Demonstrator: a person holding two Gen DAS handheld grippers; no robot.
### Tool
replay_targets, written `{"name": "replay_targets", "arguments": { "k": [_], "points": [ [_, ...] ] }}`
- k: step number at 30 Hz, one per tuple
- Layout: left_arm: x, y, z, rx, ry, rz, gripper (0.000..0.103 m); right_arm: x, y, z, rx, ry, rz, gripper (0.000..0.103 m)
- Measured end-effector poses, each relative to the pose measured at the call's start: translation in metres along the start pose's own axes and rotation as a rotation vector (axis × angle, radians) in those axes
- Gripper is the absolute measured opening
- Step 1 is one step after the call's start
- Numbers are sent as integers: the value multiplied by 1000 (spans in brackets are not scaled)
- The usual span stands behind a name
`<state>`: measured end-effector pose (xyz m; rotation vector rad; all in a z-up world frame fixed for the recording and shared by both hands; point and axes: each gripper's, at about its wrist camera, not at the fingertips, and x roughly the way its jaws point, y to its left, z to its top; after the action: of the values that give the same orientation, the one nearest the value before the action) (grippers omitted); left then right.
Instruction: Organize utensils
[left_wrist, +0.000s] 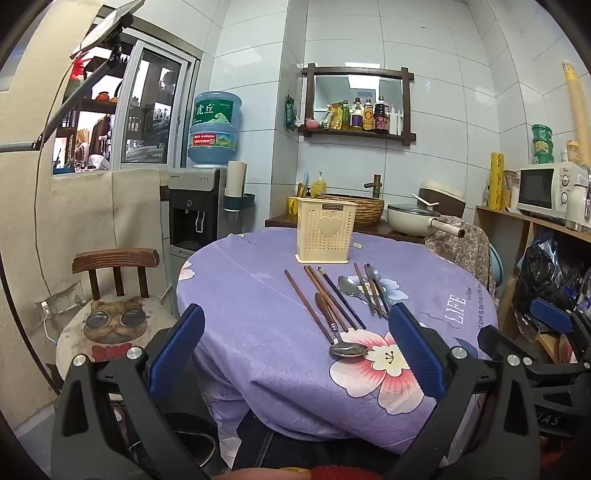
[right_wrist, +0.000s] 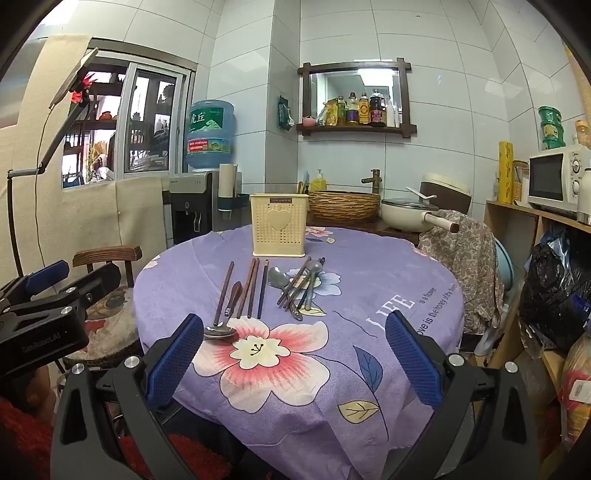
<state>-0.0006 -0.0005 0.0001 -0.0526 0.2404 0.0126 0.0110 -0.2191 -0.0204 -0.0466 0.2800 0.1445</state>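
A cream perforated utensil holder (left_wrist: 324, 230) (right_wrist: 279, 224) stands upright at the far side of the round table. In front of it lie brown chopsticks (left_wrist: 308, 305) (right_wrist: 252, 288), a wooden-handled spoon (left_wrist: 347, 349) (right_wrist: 221, 329) nearest me, and a second heap of a metal spoon (left_wrist: 349, 286) (right_wrist: 277, 277) with more chopsticks (left_wrist: 373, 291) (right_wrist: 297, 286). My left gripper (left_wrist: 295, 328) is open, held off the table's near edge, with nothing between its fingers. My right gripper (right_wrist: 293, 334) is open too, also short of the utensils and empty.
The table wears a purple floral cloth (left_wrist: 258, 325) (right_wrist: 369, 295). A wooden chair with a cat cushion (left_wrist: 114, 317) stands to the left. A water dispenser (left_wrist: 199, 206), a basket sink (right_wrist: 343, 206), a pan (right_wrist: 410, 214) and a shelf with a microwave (right_wrist: 552, 182) lie behind and right.
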Motion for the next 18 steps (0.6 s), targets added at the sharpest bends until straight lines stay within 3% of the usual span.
{"name": "replay_targets", "arguments": {
  "k": [18],
  "points": [
    [2,0,-1,-2,7,-2,98,1,-1,0,3,-5,1,97]
  ]
}}
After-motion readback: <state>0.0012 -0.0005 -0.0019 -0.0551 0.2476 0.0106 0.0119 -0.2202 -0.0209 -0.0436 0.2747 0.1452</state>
